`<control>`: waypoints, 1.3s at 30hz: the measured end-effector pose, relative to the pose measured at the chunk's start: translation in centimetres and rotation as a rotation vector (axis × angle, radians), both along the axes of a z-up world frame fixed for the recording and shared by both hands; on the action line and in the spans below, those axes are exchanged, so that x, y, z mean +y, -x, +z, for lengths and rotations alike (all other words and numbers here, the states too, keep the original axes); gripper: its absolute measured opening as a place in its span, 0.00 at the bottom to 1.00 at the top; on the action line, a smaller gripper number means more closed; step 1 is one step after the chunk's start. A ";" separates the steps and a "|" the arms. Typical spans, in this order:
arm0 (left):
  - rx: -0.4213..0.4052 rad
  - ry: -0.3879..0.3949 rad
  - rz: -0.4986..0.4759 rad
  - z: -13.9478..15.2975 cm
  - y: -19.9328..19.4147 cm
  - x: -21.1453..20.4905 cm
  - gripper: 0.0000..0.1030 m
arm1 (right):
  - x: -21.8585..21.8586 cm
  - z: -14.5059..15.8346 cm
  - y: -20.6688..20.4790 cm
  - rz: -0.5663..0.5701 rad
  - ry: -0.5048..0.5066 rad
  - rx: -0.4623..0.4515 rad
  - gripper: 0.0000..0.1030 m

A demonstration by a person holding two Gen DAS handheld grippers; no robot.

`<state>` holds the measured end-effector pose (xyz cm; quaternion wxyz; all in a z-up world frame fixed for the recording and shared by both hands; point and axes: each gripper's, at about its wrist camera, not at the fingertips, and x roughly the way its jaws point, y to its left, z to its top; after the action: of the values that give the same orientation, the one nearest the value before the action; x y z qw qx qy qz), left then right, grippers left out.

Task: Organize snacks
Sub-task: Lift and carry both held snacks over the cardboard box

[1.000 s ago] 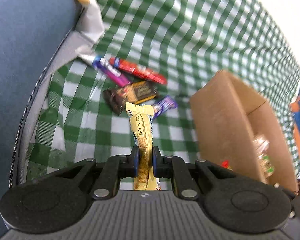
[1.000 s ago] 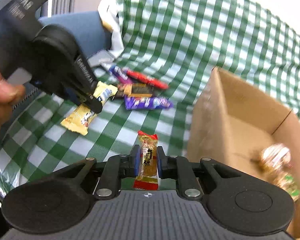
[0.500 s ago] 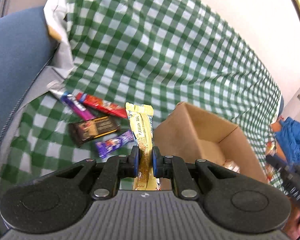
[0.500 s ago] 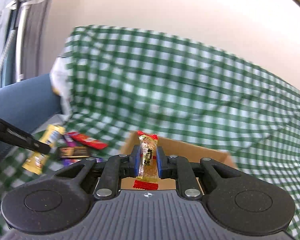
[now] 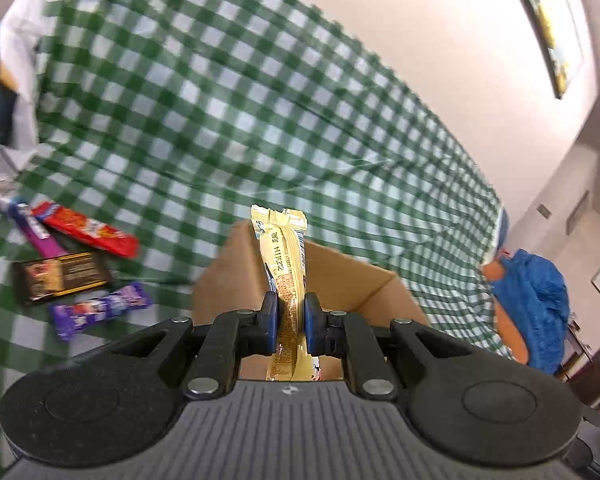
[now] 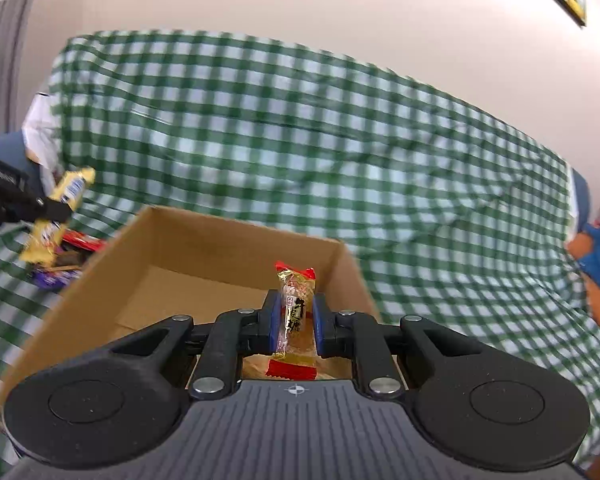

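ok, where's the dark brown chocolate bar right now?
Left wrist view, far left: dark brown chocolate bar lies on the checked cloth, between red wrapper and purple wrapper.

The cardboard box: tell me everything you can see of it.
The cardboard box is plain brown corrugated card, rectangular and open at the top, with bare inner walls and a flat floor showing a flap seam. It sits upright on the green checked cloth. The visible part of its floor is empty; the near part is hidden behind the right gripper, which holds a red-ended candy before the opening. Loose snack bars lie on the cloth beside its left wall.
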<state>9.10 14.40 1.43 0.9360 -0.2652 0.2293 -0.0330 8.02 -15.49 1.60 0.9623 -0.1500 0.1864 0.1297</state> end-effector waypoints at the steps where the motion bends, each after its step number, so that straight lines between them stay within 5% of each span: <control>1: -0.008 -0.002 -0.017 0.0 -0.2 -0.5 0.14 | -1.0 0.0 0.0 -0.023 0.003 -0.003 0.17; 11: -0.081 -0.021 -0.108 0.3 -0.5 -2.5 0.14 | -3.4 -0.2 -1.3 -0.127 -0.004 -0.021 0.17; 39: -0.127 -0.070 -0.258 0.3 -0.4 -6.1 0.14 | -1.2 -0.5 -1.2 -0.056 0.072 -0.063 0.17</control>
<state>9.49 8.31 1.74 0.9452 -0.1981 0.2028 -0.1620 9.20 -16.67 1.13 0.9649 -0.1833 0.1647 0.0910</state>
